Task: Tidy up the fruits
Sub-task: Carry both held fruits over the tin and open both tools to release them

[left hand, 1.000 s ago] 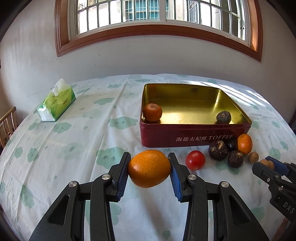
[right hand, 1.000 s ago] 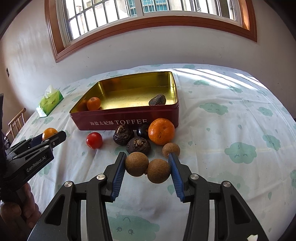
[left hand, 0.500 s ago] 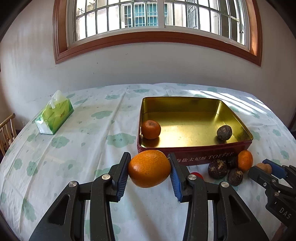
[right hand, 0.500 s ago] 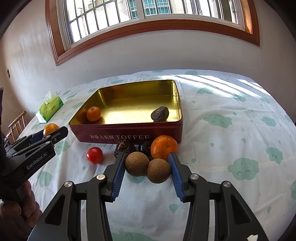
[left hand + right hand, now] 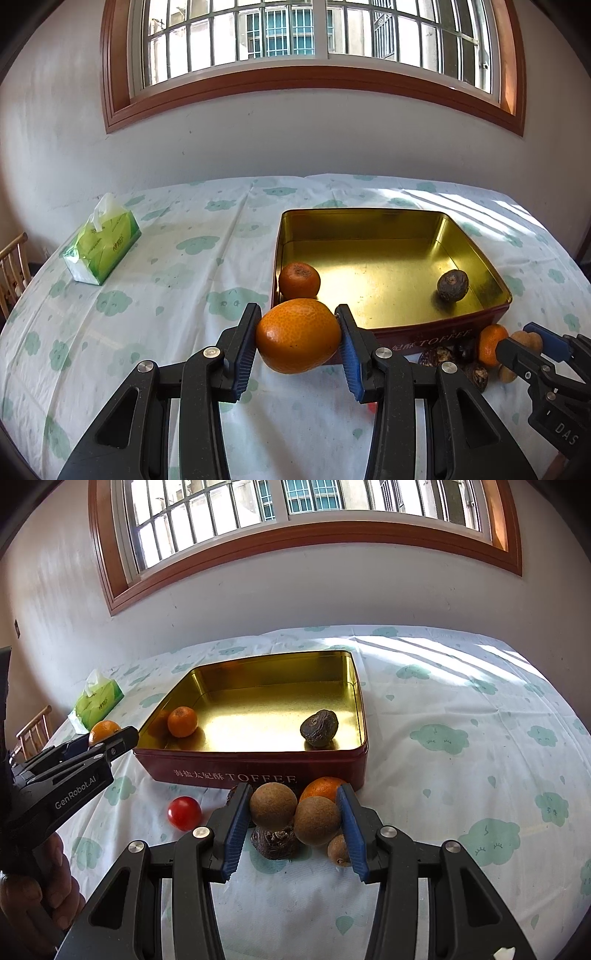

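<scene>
Two grippers each carry fruit above the table. One big orange [image 5: 298, 335] sits clamped between the blue pads [image 5: 245, 354] of the left gripper [image 5: 297, 341], held clear of the cloth just before the near left corner of the tin [image 5: 476, 251]. Two brown longans [image 5: 294, 811], side by side and touching, are pinched together between the pads of the right gripper [image 5: 291, 821], lifted over the loose fruit in front of the tin.

Inside the gold-lined red tin lie a small orange [image 5: 299, 280] against the near left wall and a dark wrinkled fruit [image 5: 453, 285] toward the near right corner, well apart from each other. The tin's front wall reads TOFFEE.

On the cloth in front of the tin, near its right end, a cluster lies close together: another orange [image 5: 320, 787] touching the tin's front, a dark wrinkled fruit [image 5: 275, 843] below the held longans, a third longan [image 5: 338, 850] just beside the right pad, and one more dark fruit mostly hidden behind the left pad. A red tomato [image 5: 184, 813] rests apart to the left of that group.

In the right wrist view the left gripper shows at the left edge with its orange at the tip, and a hand [image 5: 33, 897] grips its handle.

The tablecloth [image 5: 461, 775] is white with green cloud prints. A green tissue box [image 5: 101, 249] stands at the far left of the table, well apart from the tin. A wooden chair [image 5: 13, 269] shows beyond the left table edge, and a barred window [image 5: 314, 29] fills the wall behind.
</scene>
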A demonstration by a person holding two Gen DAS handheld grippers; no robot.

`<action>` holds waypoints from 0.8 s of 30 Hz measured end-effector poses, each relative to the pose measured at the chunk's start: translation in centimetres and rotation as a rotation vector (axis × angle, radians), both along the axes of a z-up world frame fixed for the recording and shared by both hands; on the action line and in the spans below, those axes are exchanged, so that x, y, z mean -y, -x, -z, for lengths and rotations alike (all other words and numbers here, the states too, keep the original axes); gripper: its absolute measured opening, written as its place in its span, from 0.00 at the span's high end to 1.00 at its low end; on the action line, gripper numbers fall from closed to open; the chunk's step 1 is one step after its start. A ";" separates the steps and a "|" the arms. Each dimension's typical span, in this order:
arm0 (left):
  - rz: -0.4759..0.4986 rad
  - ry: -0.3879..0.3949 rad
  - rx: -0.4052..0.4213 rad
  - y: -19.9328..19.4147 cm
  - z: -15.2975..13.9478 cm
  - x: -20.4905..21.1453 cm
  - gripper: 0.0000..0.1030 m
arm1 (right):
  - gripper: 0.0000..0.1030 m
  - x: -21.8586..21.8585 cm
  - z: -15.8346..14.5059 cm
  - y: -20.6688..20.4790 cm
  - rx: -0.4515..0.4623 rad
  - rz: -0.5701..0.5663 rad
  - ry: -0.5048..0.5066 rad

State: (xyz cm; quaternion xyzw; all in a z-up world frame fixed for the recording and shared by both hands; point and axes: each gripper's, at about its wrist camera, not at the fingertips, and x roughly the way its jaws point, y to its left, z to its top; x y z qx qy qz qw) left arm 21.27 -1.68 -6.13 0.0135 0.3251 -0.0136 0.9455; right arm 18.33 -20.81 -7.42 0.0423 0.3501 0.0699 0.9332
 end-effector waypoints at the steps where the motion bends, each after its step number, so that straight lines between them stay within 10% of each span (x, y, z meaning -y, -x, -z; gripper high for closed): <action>1: 0.000 -0.001 0.003 -0.1 -0.1 0.1 0.59 | 0.57 0.0 -0.1 -0.2 0.002 0.000 0.001; 24: 0.000 -0.016 0.017 -4.2 -0.7 0.3 0.59 | 0.57 -0.2 -1.1 -4.0 0.029 -0.012 0.028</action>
